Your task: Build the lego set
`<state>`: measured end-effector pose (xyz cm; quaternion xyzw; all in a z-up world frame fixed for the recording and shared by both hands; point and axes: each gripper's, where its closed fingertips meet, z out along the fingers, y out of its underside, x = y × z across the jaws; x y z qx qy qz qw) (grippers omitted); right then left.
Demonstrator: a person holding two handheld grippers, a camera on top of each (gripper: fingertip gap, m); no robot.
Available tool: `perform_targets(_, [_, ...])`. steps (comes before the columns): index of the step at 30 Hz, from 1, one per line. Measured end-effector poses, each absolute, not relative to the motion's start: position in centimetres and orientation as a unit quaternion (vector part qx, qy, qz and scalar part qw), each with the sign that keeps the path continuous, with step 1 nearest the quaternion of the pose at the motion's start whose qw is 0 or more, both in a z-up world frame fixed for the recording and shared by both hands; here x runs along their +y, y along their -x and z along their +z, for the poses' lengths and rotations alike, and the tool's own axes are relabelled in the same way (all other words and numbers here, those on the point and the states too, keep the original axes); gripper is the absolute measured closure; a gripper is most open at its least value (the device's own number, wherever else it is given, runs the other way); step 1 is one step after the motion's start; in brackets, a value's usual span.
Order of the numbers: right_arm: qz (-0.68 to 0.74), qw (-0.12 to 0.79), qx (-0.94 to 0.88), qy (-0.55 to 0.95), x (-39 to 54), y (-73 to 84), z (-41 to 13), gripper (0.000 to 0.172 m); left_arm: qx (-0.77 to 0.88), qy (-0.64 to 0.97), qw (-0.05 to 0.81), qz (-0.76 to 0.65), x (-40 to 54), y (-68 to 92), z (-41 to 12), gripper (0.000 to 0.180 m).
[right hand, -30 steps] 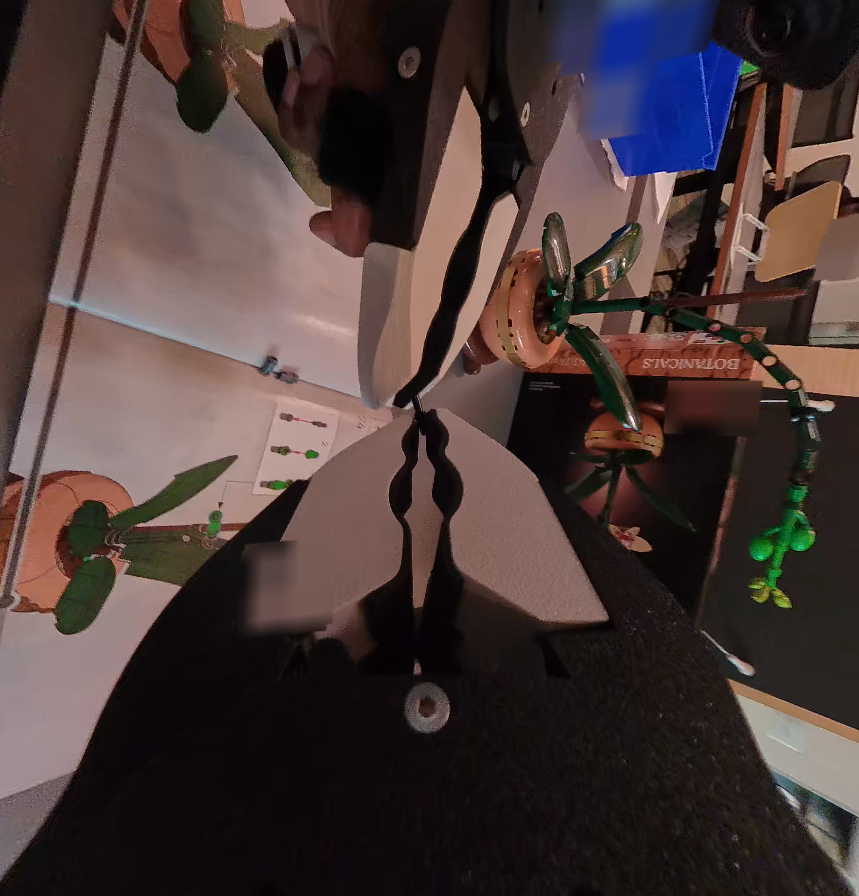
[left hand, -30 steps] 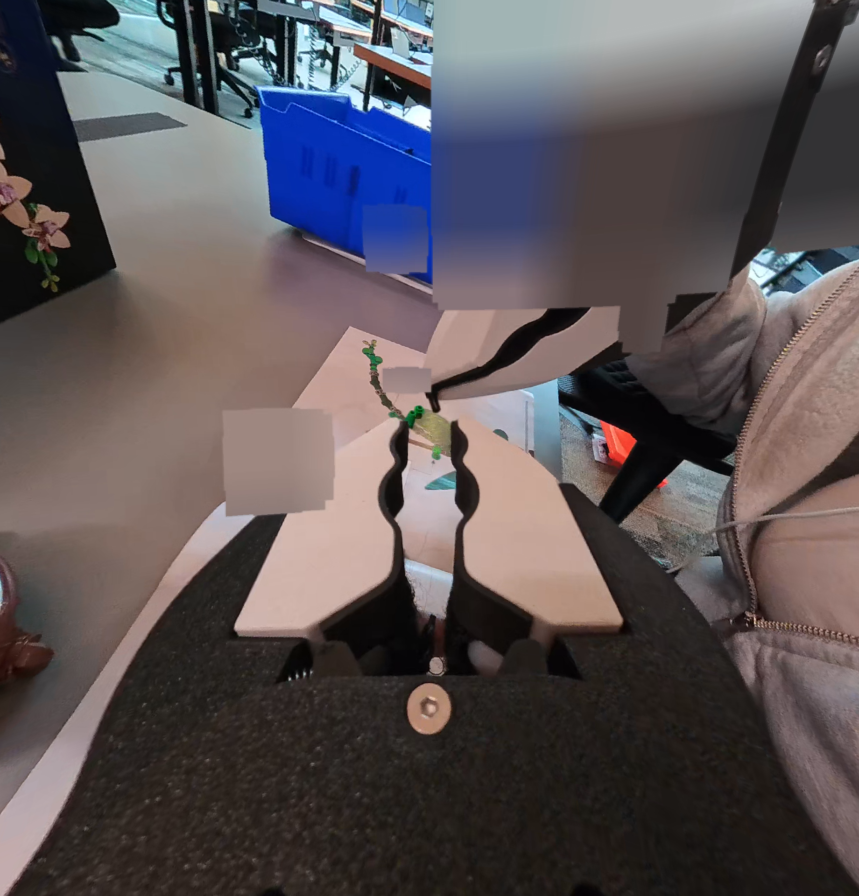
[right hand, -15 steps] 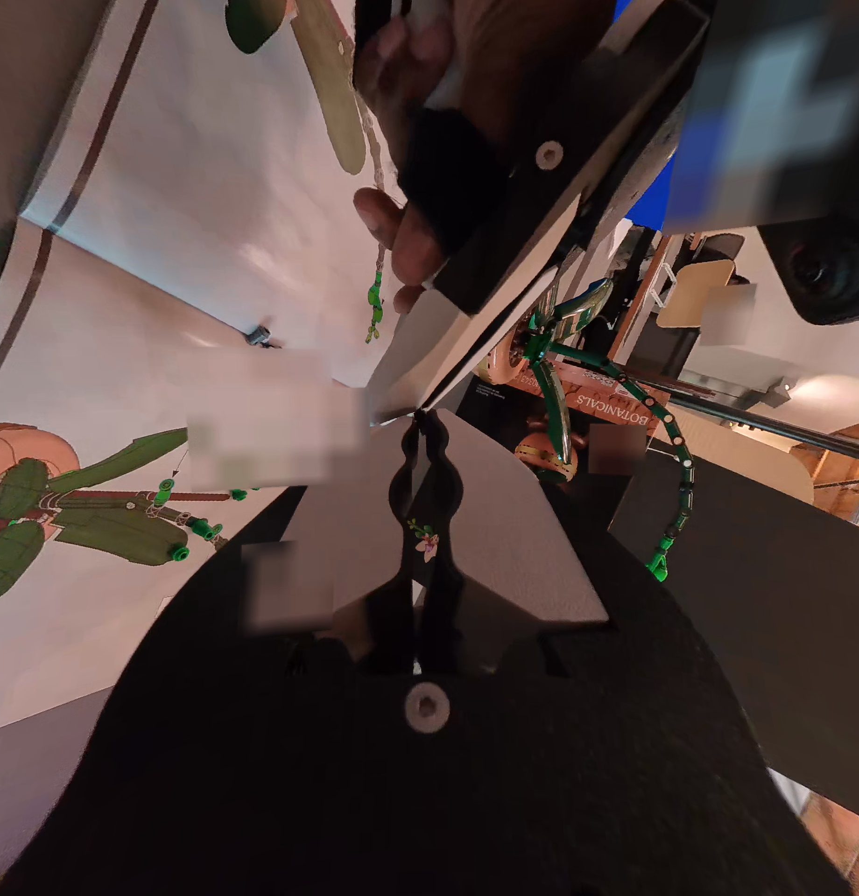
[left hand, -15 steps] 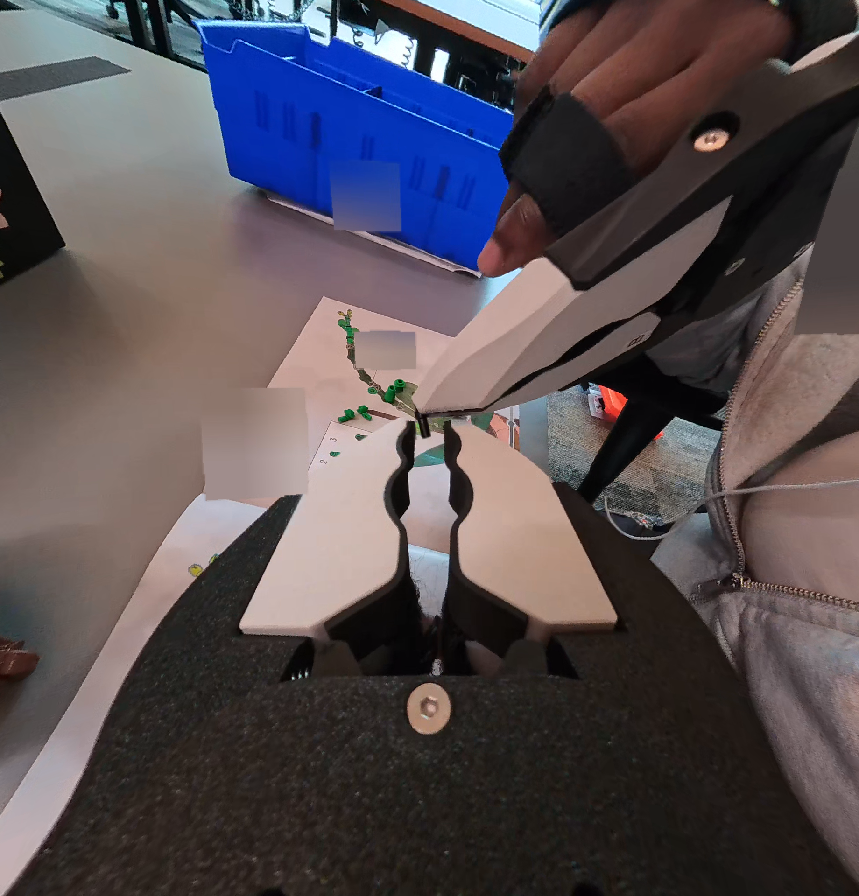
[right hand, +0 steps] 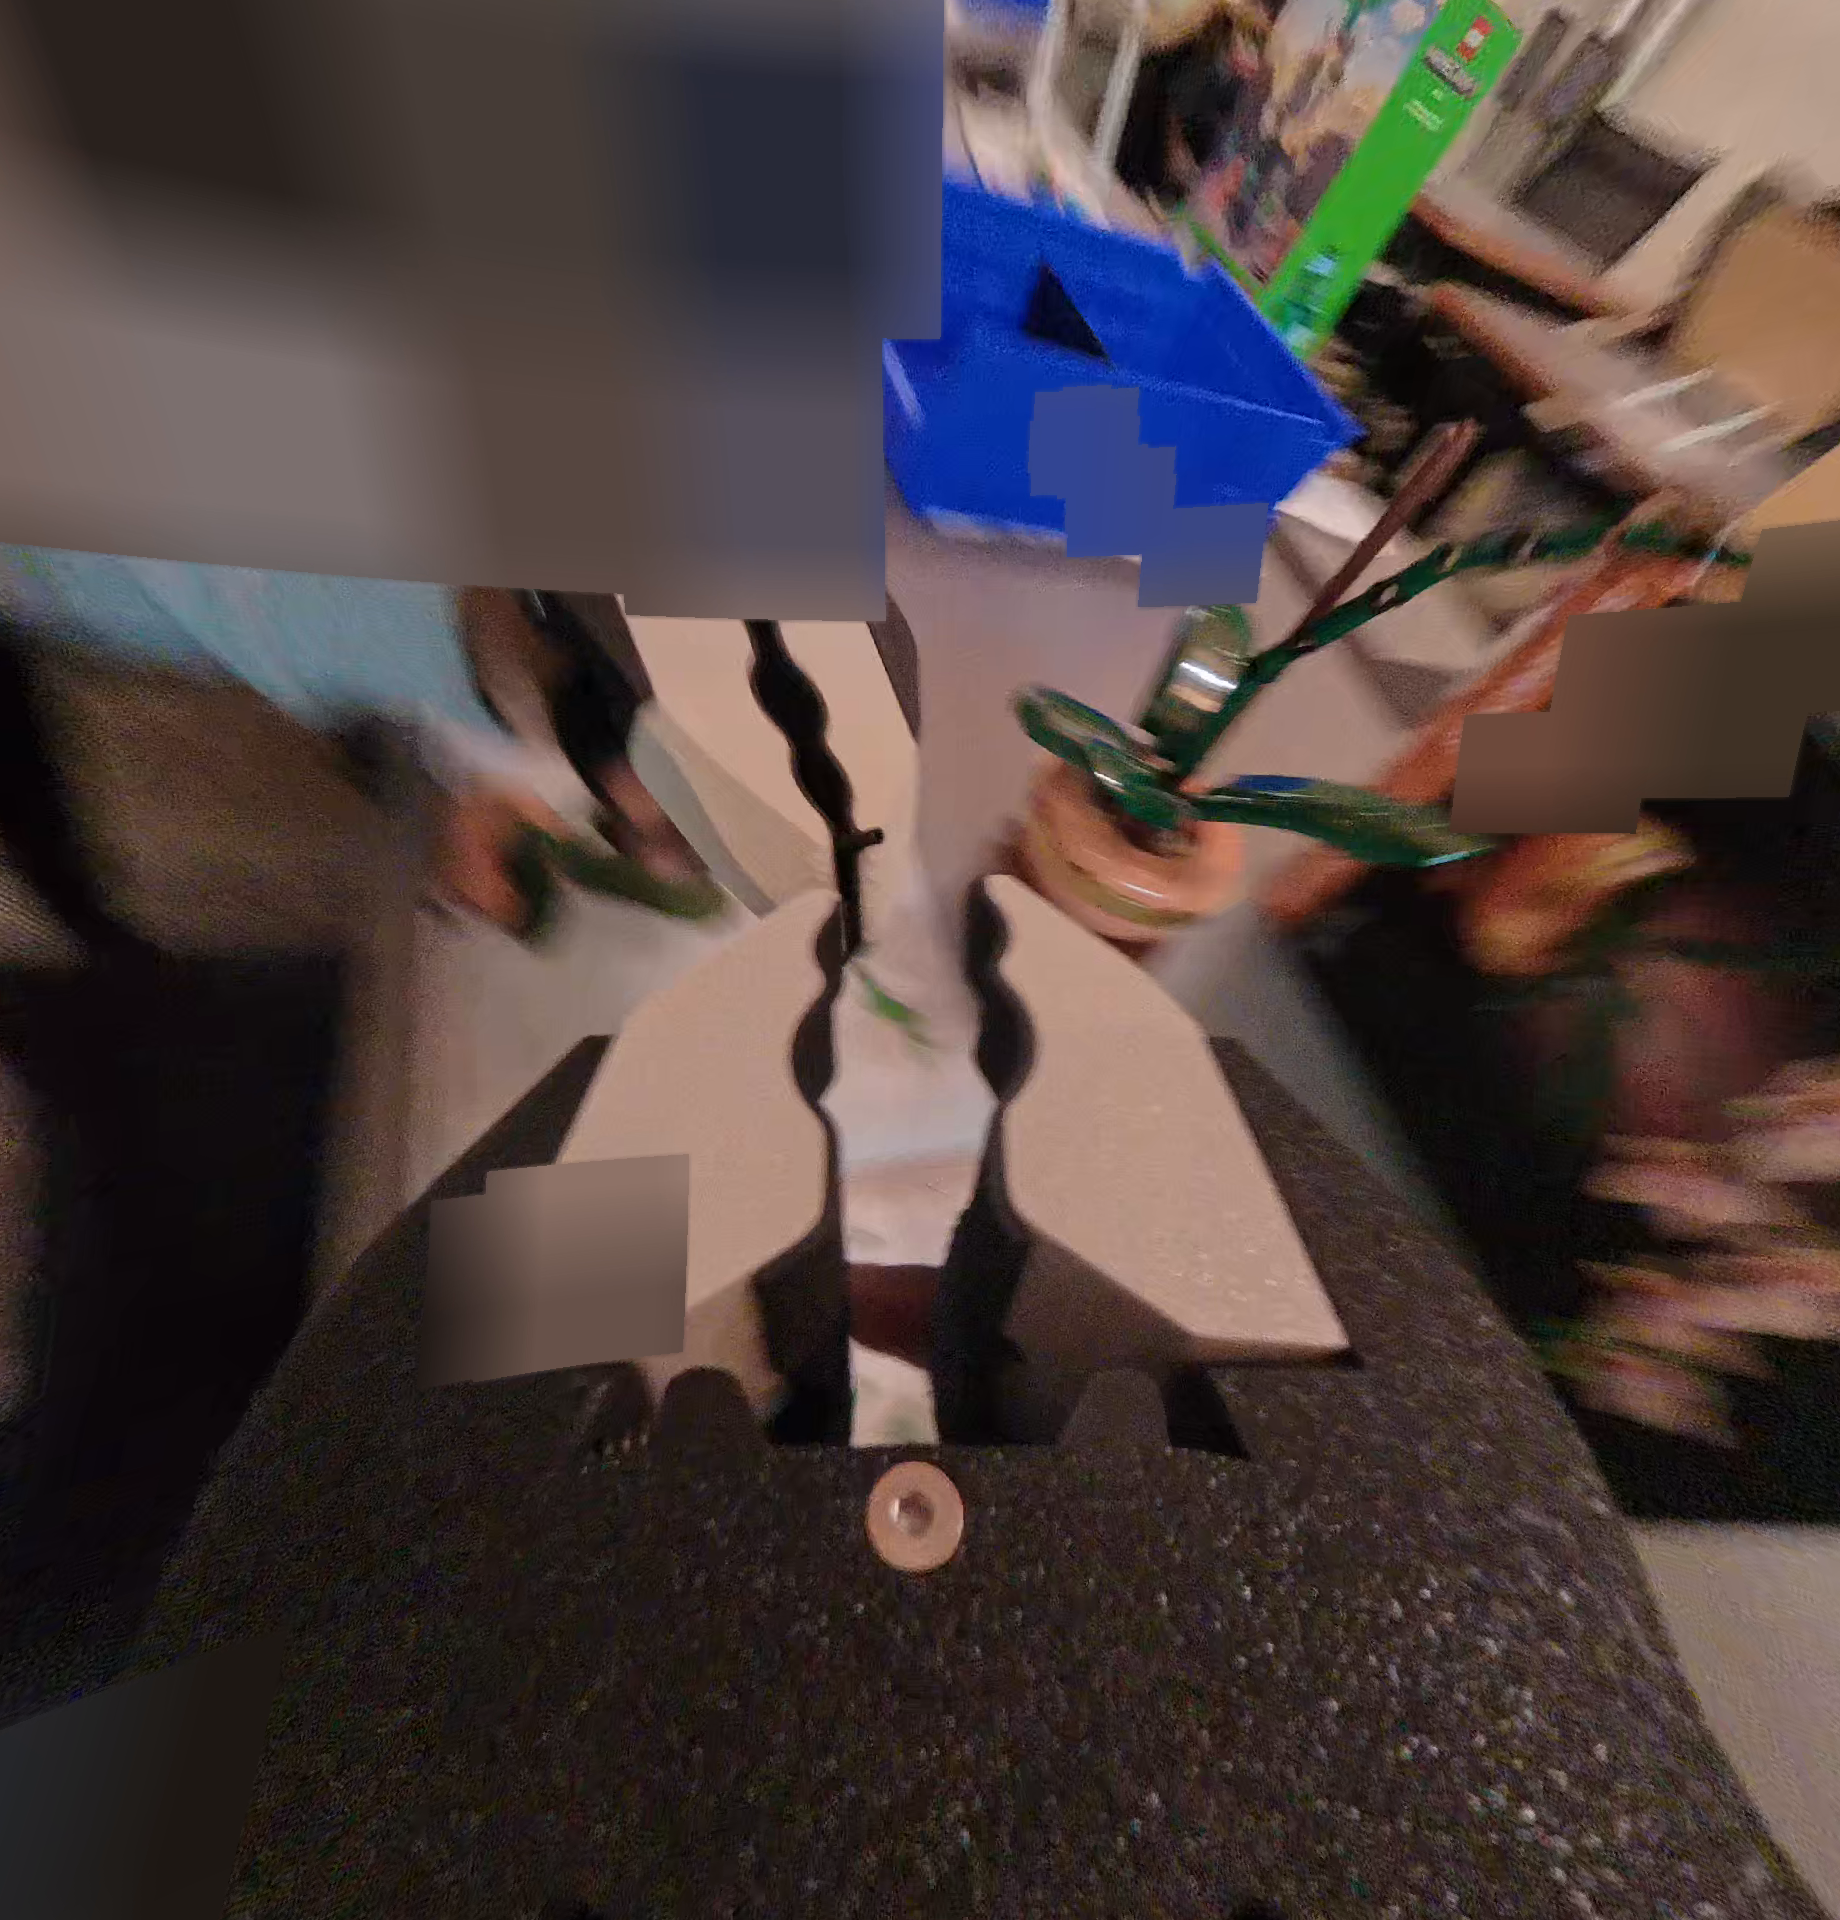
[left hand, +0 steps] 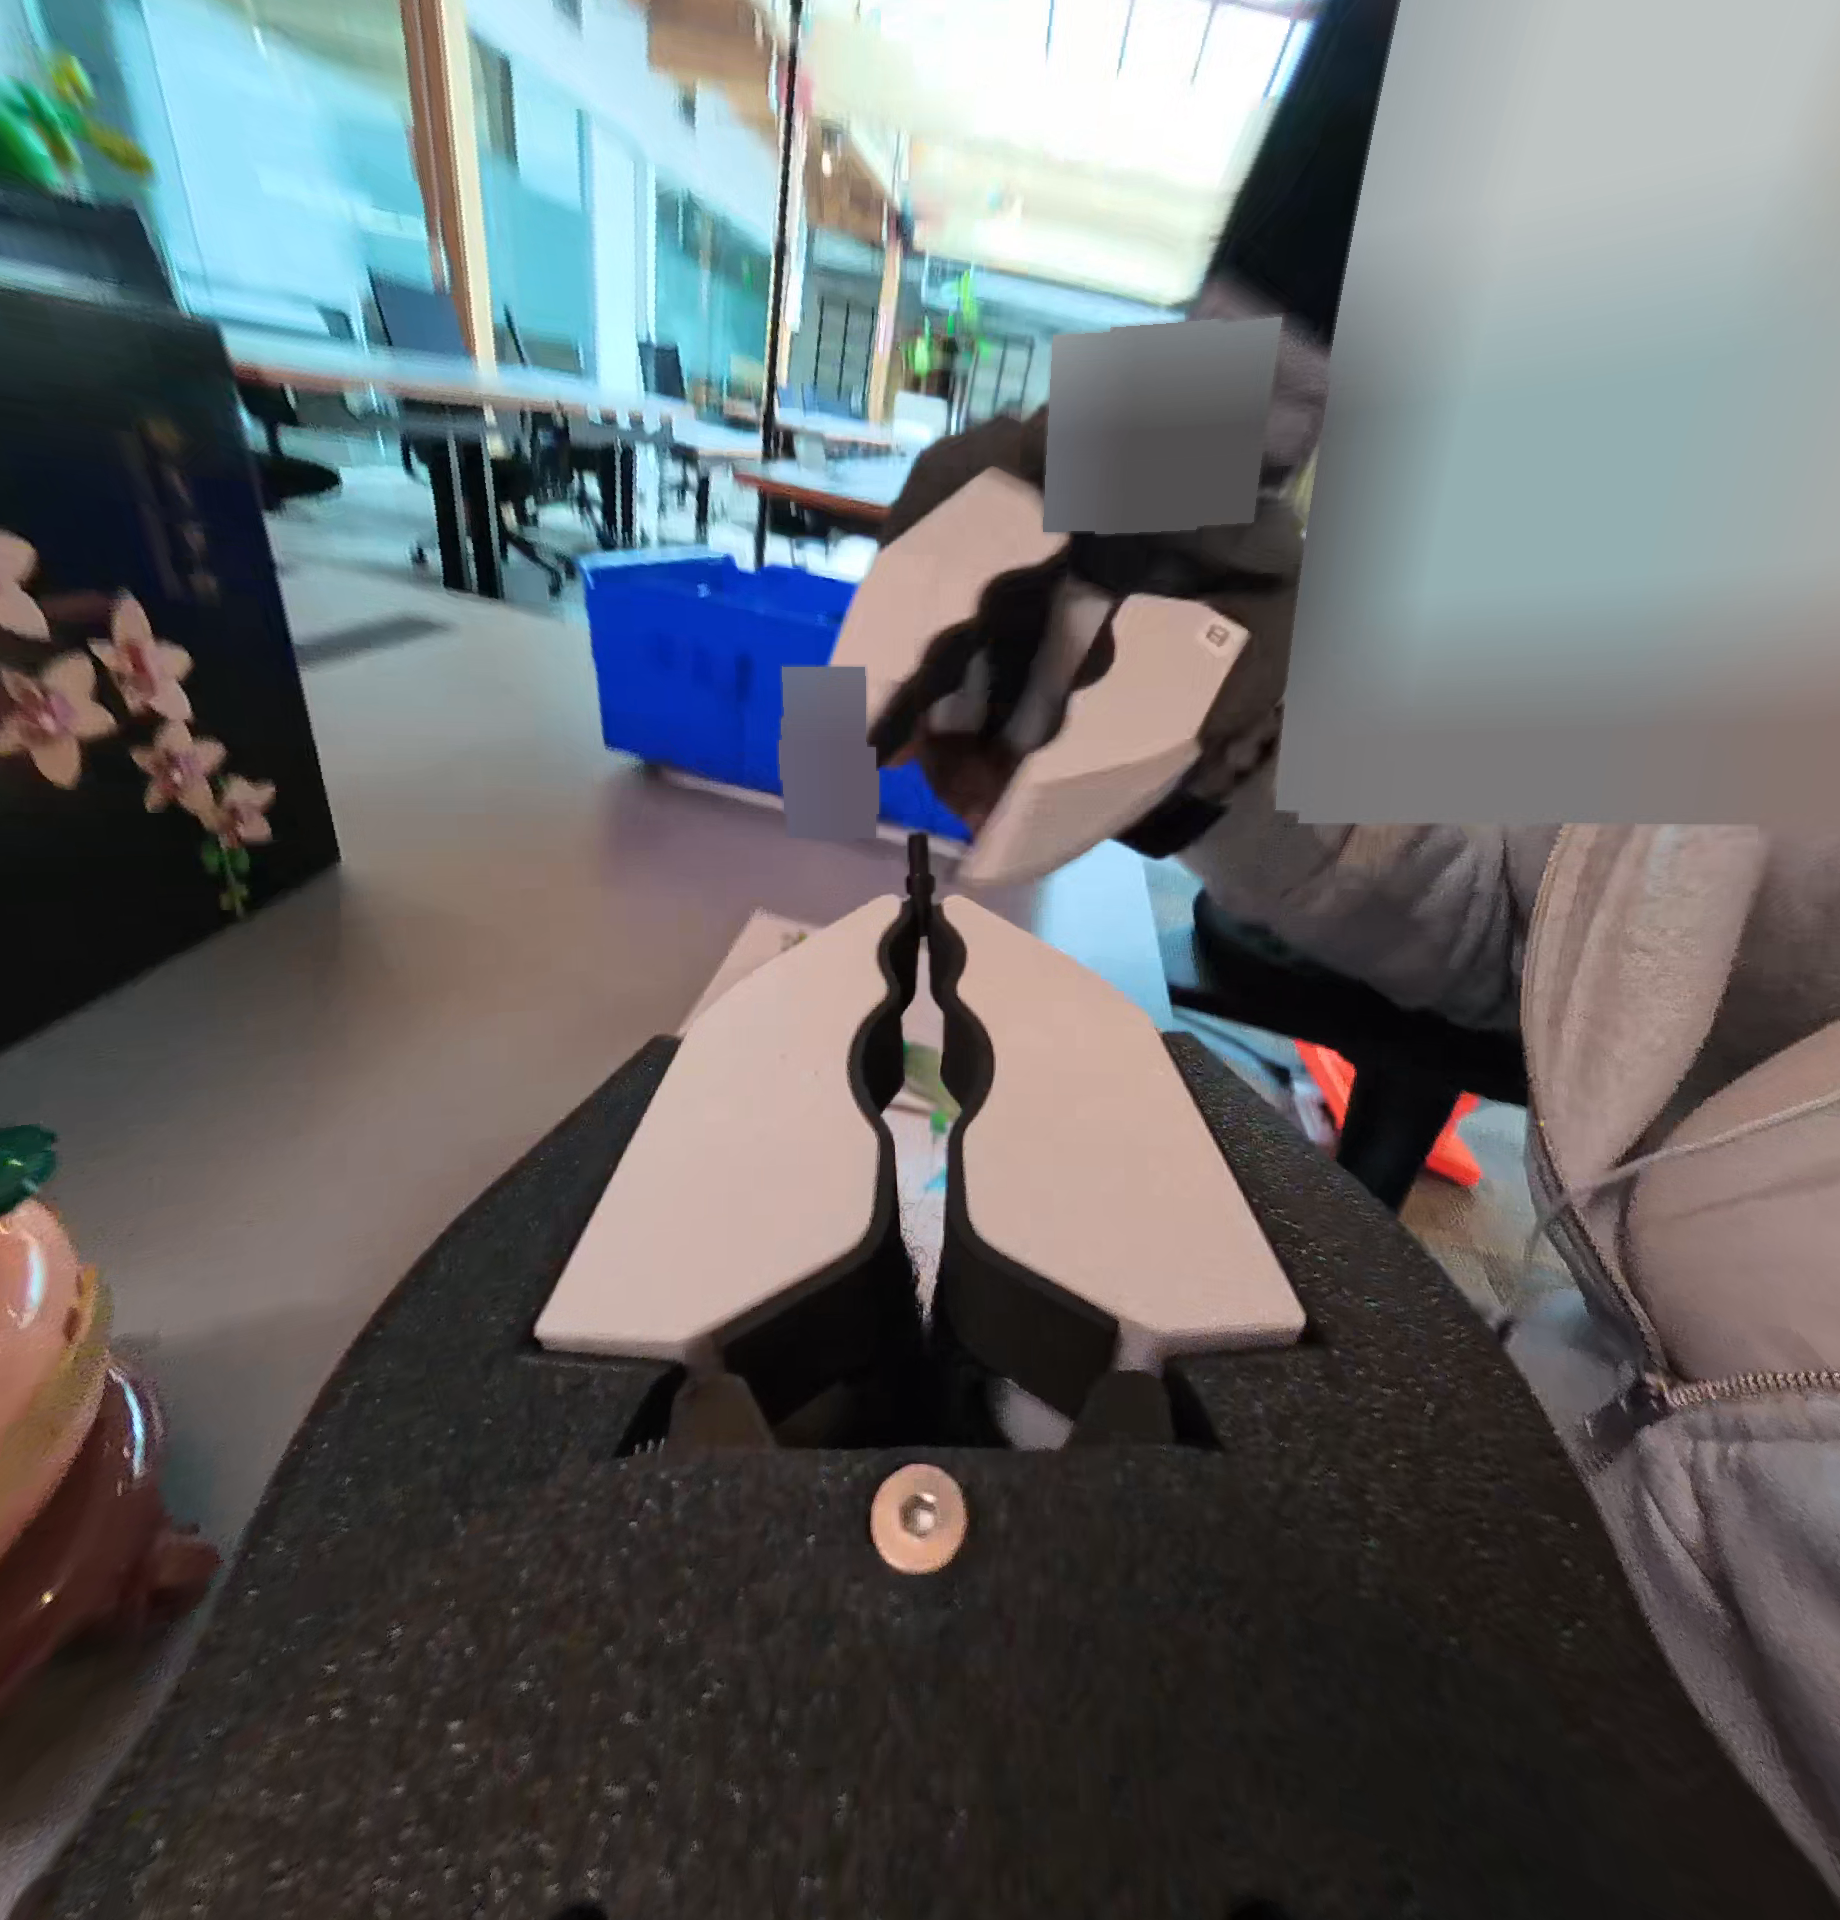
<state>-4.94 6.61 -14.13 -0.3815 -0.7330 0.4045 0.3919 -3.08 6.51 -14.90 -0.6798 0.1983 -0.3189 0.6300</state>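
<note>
In the left wrist view my left gripper is shut on a small black pin, which sticks up out of the fingertips. My right gripper hangs just beyond the pin, up and to the right, with its jaws apart and nothing between them. In the right wrist view my right gripper is open and empty. The left gripper's closed tips lie right in front of it with the pin at the tip. A brick-built plant in a tan pot stands just to the right.
A blue bin stands at the back of the grey table. A black box with orchid pictures is on the left, with the pot near it. A printed sheet lies under the fingers. A person in a grey hoodie is on the right.
The pin passed from right to left: my left gripper closed on it, then my right gripper opened and drew back. Both views swung upward and are blurred.
</note>
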Motion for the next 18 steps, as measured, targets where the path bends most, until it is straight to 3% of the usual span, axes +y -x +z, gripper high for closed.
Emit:
perform_targets(1, [0.510, 0.324, -0.687, 0.404, 5.9, 4.7, -13.3, 0.131, 0.193, 0.667, 0.645, -0.318, 6.5, 3.3, -14.4, 0.180])
perform_targets(4, [0.689, 0.218, -0.551, 0.418, 5.8, 4.4, -10.7, 0.142, 0.193, 0.641, 0.672, -0.316, 6.3, 3.7, -13.4, 0.180])
perform_targets(6, [0.688, 0.218, -0.547, 0.424, 5.8, 4.7, -11.1, 0.152, 0.199, 0.639, 0.675, -0.311, 6.2, 3.6, -13.4, 0.180])
perform_targets(10, [0.636, 0.228, -0.602, 0.426, 4.6, 5.1, -12.9, 0.151, 0.210, 0.643, 0.669, -0.308, 6.2, 3.1, -13.8, 0.180])
perform_targets(14, [0.653, 0.219, -0.588, 0.425, 4.6, 5.0, -12.7, 0.167, 0.222, 0.644, 0.667, -0.303, 6.1, 2.7, -13.9, 0.180])
perform_targets(18, [0.638, 0.227, -0.604, 0.420, 4.6, 5.0, -13.2, 0.169, 0.234, 0.656, 0.658, -0.288, 6.2, 2.6, -14.5, 0.179])
